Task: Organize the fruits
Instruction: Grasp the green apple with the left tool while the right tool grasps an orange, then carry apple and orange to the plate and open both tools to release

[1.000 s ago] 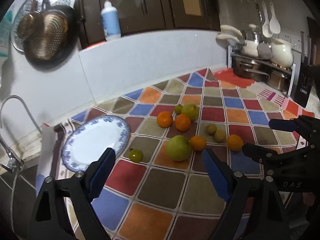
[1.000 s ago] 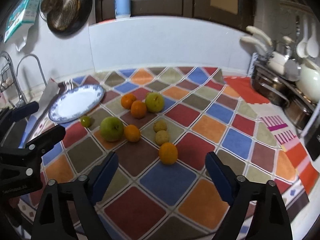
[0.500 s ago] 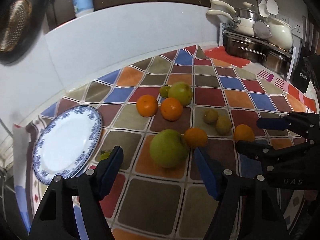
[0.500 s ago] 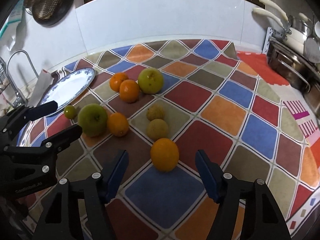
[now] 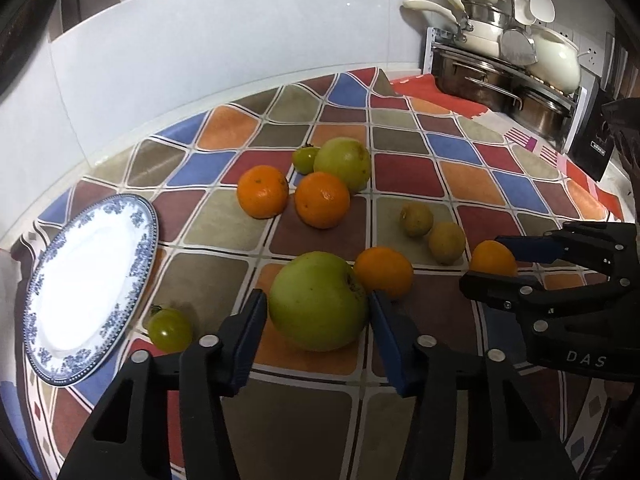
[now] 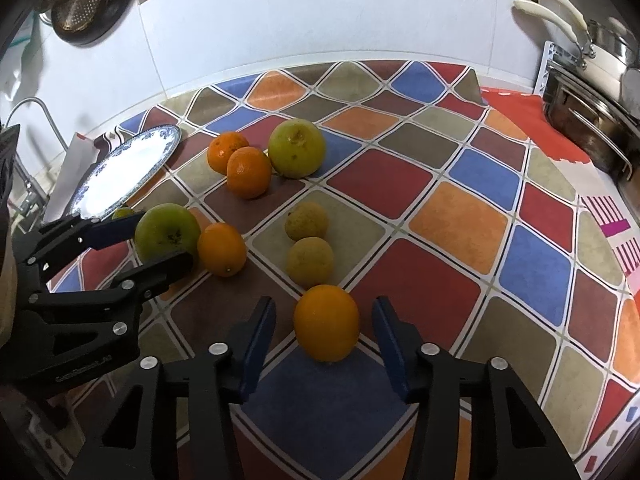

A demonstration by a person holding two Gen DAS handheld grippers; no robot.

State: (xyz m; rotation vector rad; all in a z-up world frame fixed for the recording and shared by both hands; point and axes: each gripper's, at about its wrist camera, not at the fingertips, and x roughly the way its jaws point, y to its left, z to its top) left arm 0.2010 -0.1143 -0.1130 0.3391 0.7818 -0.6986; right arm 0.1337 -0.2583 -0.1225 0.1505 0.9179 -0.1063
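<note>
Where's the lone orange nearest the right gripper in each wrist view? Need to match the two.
Left wrist view: orange at right of centre, between the right gripper's closing jaws.
Right wrist view: same orange at bottom centre, between the jaws, gaps showing on both sides.
Shared landmark: blue-rimmed plate, left in both views.

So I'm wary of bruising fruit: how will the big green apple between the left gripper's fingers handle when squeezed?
The green apple looks firm, likely tolerating a modest squeeze. Round and smooth, it may roll or slip as the left gripper closes.
</note>
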